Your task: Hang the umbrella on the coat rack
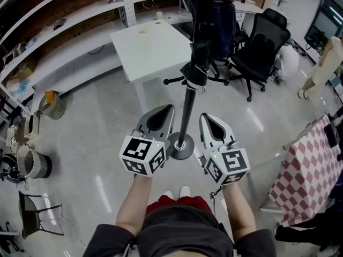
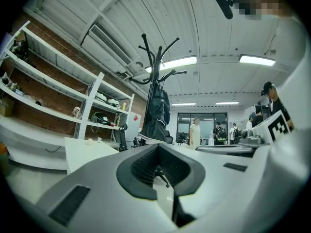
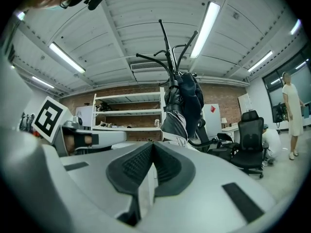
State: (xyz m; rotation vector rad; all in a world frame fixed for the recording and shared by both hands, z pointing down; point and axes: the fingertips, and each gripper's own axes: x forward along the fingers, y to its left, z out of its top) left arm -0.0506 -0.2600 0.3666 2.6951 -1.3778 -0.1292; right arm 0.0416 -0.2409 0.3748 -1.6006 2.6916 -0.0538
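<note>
The black coat rack (image 1: 187, 108) stands on its round base straight ahead of me, with a dark bag or jacket (image 1: 214, 15) hung near its top. A folded black umbrella with a white edge (image 1: 194, 75) hangs against the pole below that; it also shows in the left gripper view (image 2: 151, 129) and the right gripper view (image 3: 174, 124). My left gripper (image 1: 166, 109) is left of the pole and my right gripper (image 1: 207, 116) is right of it. Both are shut and empty, held level and short of the rack.
A white table (image 1: 147, 44) stands behind the rack on the left and a black office chair (image 1: 262, 44) on the right. Wall shelves (image 1: 64, 15) run along the left. A checkered cloth (image 1: 311, 167) hangs at right, a bin (image 1: 32, 165) at left. People stand far off.
</note>
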